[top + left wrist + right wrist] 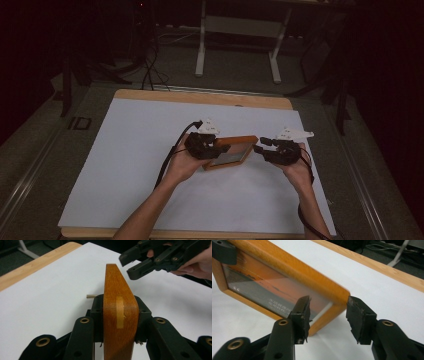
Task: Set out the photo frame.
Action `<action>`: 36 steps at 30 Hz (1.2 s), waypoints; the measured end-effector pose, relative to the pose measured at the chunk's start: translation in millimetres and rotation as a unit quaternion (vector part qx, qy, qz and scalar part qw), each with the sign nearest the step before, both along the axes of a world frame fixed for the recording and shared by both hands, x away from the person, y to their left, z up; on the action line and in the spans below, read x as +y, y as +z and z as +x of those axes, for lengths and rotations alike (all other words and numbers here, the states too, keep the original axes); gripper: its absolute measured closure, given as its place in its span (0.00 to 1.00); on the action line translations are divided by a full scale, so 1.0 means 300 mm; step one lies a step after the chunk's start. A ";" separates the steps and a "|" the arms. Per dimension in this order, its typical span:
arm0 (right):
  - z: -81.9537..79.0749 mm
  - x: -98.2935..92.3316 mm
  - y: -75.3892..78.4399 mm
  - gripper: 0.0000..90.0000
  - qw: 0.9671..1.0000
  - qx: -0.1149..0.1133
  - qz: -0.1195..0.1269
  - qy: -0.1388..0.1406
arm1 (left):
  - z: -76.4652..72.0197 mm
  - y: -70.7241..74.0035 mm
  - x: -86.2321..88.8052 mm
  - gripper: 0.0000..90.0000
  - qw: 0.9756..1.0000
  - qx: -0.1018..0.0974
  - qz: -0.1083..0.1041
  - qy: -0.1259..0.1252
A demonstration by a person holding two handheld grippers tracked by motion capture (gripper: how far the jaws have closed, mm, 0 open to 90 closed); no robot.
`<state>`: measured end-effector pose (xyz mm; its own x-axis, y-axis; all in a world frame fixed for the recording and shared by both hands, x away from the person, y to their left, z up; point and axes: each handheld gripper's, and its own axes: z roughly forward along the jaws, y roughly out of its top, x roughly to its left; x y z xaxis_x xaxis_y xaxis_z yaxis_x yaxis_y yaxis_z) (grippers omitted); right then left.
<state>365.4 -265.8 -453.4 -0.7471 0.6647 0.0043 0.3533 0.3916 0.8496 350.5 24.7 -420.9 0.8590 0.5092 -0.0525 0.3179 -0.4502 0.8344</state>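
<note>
A wooden picture frame (235,150) with an orange photo under glass is lifted off the white sheet, tilted. My left gripper (220,148) is shut on the frame's left end. In the left gripper view both pads press the faces of the frame's edge (120,302). My right gripper (260,146) stands open at the frame's right end. In the right gripper view its jaws (328,312) straddle the lower corner of the frame (274,290), one finger (302,312) in front of the glass and the other clear of the wood. The right gripper (126,266) also appears past the frame in the left gripper view.
A white sheet (140,160) covers a wooden table (200,97), with the board's edge bare at the back. A small wooden peg (91,296) lies on the sheet beyond the frame. White desk legs (201,50) and cables stand on the dark floor behind.
</note>
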 end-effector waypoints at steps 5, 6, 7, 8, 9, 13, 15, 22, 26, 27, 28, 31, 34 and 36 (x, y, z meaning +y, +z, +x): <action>0.004 0.044 0.009 0.51 1.000 -0.010 0.000 0.024 | 0.006 0.035 0.006 0.77 1.000 -0.001 0.013 -0.020; 0.004 0.054 0.011 0.50 0.999 -0.010 0.000 0.032 | 0.008 0.041 0.008 0.77 1.000 0.000 0.013 -0.020; 0.004 0.065 0.013 0.49 0.999 -0.013 0.000 0.039 | 0.010 0.047 0.011 0.77 1.000 -0.002 0.016 -0.021; 0.003 0.076 0.015 0.47 0.999 -0.016 -0.001 0.044 | 0.011 0.052 0.014 0.77 1.000 -0.002 0.019 -0.022; 0.004 0.087 0.016 0.47 0.999 -0.017 -0.001 0.051 | 0.012 0.057 0.018 0.77 0.999 -0.002 0.022 -0.024; 0.004 0.132 0.021 0.45 0.997 -0.021 -0.002 0.076 | 0.016 0.072 0.030 0.77 0.999 -0.002 0.031 -0.036; 0.006 0.157 0.023 0.45 0.996 -0.018 -0.009 0.090 | 0.016 0.080 0.031 0.77 0.998 -0.003 0.039 -0.043; 0.012 0.242 0.048 0.42 0.990 -0.024 -0.015 0.139 | 0.021 0.116 0.031 0.77 0.996 -0.013 0.061 -0.056; 0.013 0.268 0.054 0.42 0.989 -0.028 -0.001 0.147 | 0.025 0.137 0.028 0.77 0.994 -0.021 0.086 -0.068; 0.013 0.274 0.055 0.42 0.988 -0.028 0.000 0.150 | 0.027 0.141 0.027 0.77 0.993 -0.020 0.093 -0.071; 0.012 0.280 0.054 0.42 0.988 -0.028 0.001 0.151 | 0.029 0.142 0.025 0.77 0.992 -0.020 0.097 -0.073; 0.013 0.294 0.048 0.42 0.988 -0.028 0.000 0.154 | 0.038 0.136 0.019 0.76 0.992 -0.016 0.101 -0.073; 0.016 0.298 0.041 0.41 0.988 -0.026 0.001 0.155 | 0.043 0.128 0.012 0.76 0.992 -0.015 0.099 -0.073; 0.018 0.296 0.039 0.41 0.988 -0.027 0.001 0.155 | 0.045 0.124 0.008 0.76 0.993 -0.017 0.093 -0.072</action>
<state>370.6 -176.9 -441.8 -0.9139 0.4040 -0.0391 0.1717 0.4721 0.8647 364.0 27.2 -383.6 0.9233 0.3791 0.0611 0.2124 -0.6369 0.7411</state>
